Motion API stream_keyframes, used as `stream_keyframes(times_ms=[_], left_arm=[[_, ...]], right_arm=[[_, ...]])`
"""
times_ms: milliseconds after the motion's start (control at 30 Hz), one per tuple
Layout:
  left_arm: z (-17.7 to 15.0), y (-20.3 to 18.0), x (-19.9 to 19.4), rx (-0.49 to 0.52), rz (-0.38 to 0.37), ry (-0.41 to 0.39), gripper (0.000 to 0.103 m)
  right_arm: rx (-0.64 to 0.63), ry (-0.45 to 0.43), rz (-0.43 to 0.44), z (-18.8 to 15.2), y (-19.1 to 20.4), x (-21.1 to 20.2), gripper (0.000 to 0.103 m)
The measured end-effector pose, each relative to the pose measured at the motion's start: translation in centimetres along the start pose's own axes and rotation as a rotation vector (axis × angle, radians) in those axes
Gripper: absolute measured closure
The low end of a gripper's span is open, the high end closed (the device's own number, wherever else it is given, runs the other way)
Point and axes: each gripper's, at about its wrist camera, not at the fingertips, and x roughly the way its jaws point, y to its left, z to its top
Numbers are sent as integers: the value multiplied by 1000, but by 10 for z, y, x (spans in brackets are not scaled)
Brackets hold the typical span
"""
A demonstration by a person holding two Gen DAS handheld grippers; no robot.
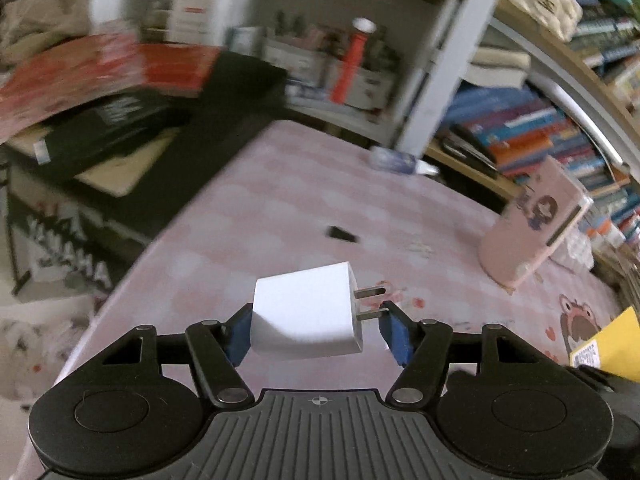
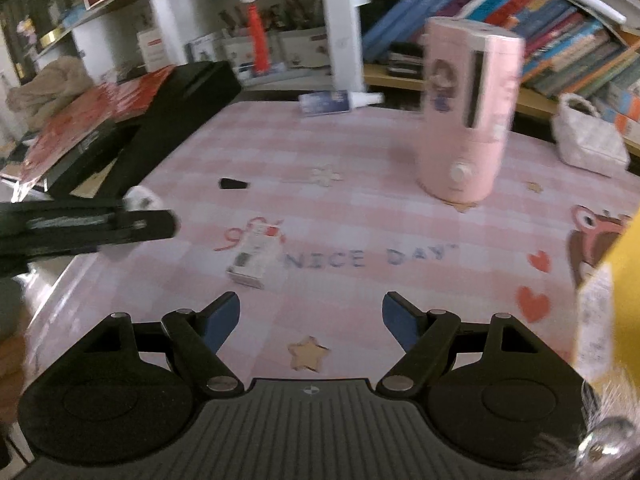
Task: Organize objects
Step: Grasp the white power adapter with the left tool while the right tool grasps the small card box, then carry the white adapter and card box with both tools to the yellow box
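A white charger plug hangs above the pink checked tablecloth, with my left gripper shut on it. One blue pad presses its body and the other touches its metal prongs, which point right. In the right wrist view the left gripper reaches in from the left edge. My right gripper stands open over the cloth with nothing between its fingers. A small white box lies just ahead of it to the left. Farther off lies a small black piece.
A pink humidifier stands on the right of the table, with a blue-and-white tube lying at the back edge. A white bag and a yellow packet are at the right. Black boxes and red books crowd the left; bookshelves stand behind.
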Motion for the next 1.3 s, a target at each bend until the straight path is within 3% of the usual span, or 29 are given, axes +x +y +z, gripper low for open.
stream_keyframes(times_ms=[300, 433, 500, 533, 633, 700, 867, 1300], left_arm=[[-24, 24, -43, -32, 74, -7, 38], [-31, 23, -55, -14, 79, -14, 38], [-32, 24, -60, -7, 77, -22, 38], [-33, 23, -62, -5, 76, -26, 38], [-35, 24, -68, -4, 67, -35, 38], [-36, 23, -68, -1, 57, -37, 38], [-37, 17, -72, 15, 18, -49, 38], [-53, -4, -95, 105, -119, -77, 38]], right_arm=[[-68, 36, 71, 13, 41, 52, 22], [-77, 34, 60, 11, 52, 66, 22], [-102, 16, 15, 10, 57, 67, 32], [-111, 6, -9, 8, 58, 66, 45], [-118, -17, -51, 6, 54, 64, 73], [-101, -18, -36, 6, 47, 63, 73], [-53, -23, -42, 4, 34, 43, 74], [-3, -70, -27, -27, 6, -65, 74]])
